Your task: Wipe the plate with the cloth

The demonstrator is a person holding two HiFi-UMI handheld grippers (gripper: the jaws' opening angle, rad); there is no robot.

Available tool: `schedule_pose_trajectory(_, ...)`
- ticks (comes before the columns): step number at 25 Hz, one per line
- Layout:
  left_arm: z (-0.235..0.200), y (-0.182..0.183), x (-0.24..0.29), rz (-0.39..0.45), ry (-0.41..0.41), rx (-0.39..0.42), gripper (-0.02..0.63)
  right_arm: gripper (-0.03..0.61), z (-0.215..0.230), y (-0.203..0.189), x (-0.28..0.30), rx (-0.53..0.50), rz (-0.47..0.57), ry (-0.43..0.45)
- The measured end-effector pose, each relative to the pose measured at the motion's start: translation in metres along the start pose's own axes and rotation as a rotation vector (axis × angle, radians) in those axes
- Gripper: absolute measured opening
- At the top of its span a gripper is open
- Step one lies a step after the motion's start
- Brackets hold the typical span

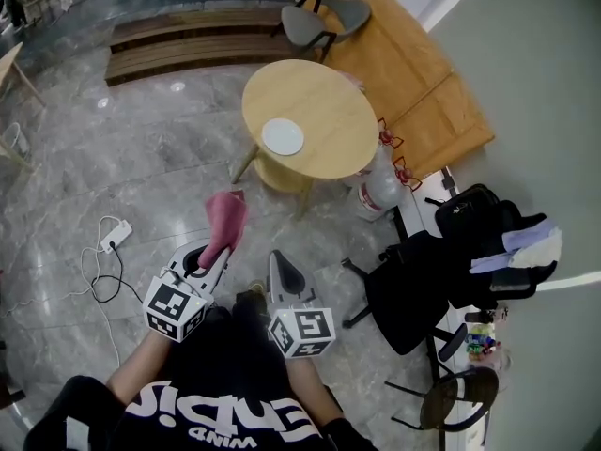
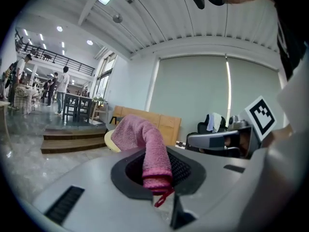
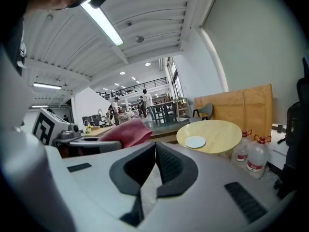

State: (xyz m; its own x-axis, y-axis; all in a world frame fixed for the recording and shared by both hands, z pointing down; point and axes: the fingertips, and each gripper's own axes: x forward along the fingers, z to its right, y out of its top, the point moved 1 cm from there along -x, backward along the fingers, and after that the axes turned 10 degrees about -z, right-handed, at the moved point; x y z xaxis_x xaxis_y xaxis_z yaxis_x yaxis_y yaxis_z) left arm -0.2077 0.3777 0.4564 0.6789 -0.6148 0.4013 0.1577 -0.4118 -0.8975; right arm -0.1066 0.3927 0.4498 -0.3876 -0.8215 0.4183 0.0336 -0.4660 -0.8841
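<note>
A white plate lies on the round wooden table, well ahead of both grippers. In the right gripper view the plate shows on the table at right of centre. My left gripper is shut on a pink cloth, which sticks up and forward from the jaws. The cloth fills the middle of the left gripper view, pinched between the pads. My right gripper is shut with nothing in it and is held beside the left one, over the floor.
Two water bottles stand at the table's right foot. A black chair with bags is at the right. A power strip with cable lies on the grey floor at the left. Wooden benches and a grey chair stand beyond the table.
</note>
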Motion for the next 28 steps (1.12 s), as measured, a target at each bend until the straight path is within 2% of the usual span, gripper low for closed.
schedule_pose_trajectory(8, -0.005, 0.003, 0.013, 0.0, -0.031, 0.013, 0.051, 0.023, 0.0, 0.002, 0.011, 0.001, 0.004, -0.001)
schedule_pose_trajectory(28, -0.035, 0.037, 0.095, -0.049, -0.067, 0.018, 0.051, 0.023, 0.065, 0.029, 0.071, 0.05, -0.028, -0.011)
